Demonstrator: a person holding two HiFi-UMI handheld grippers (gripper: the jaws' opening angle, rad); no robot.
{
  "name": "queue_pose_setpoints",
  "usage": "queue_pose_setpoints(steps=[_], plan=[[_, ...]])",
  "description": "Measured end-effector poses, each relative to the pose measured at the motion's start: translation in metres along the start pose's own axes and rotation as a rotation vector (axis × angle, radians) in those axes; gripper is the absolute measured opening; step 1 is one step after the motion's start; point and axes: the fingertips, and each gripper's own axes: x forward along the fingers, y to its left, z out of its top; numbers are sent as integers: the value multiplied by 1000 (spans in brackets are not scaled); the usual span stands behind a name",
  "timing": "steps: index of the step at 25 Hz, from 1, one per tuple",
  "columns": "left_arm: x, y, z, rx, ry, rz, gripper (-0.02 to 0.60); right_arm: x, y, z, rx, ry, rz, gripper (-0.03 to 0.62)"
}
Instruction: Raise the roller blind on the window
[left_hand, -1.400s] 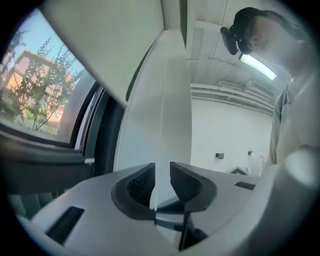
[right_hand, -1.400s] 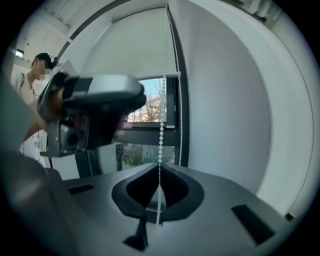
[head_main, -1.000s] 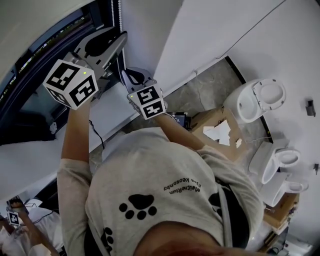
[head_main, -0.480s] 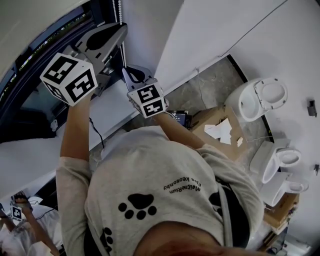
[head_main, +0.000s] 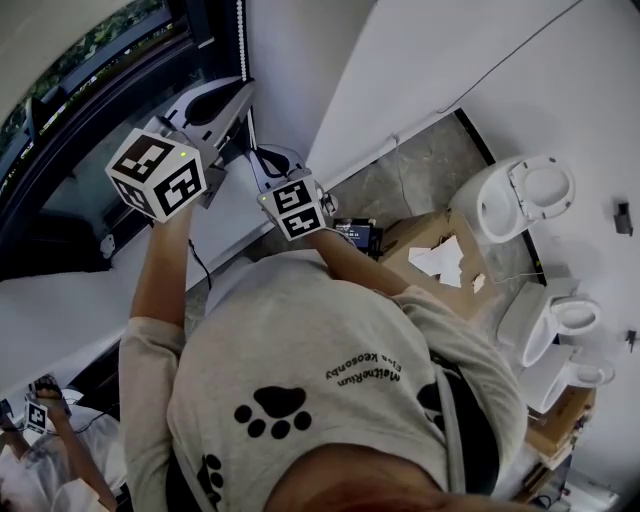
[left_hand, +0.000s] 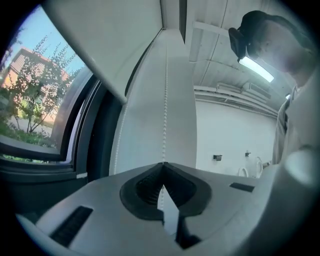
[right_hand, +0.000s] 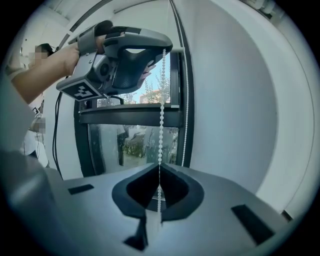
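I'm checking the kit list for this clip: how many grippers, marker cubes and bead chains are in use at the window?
Grippers: 2, the left gripper and the right gripper, both shut on the chain
Marker cubes: 2
Bead chain: 1
Total: 5

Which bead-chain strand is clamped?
The strand in front of the glass, pinched by the left gripper above and the right gripper below; the other strand hangs free along the frame.
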Motion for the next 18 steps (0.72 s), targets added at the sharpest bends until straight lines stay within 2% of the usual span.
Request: queue_pose_setpoints(steps=[7, 12, 18], plan=[[-3, 3, -39, -47, 4, 15, 9, 7, 2, -38, -33, 71, 5, 11], [-1, -1, -64, -22, 50, 24, 9, 10, 2, -64, -5, 138, 14, 11], [-3, 2, -107, -82, 105, 28, 9, 13, 6, -107, 8, 253, 35, 11]])
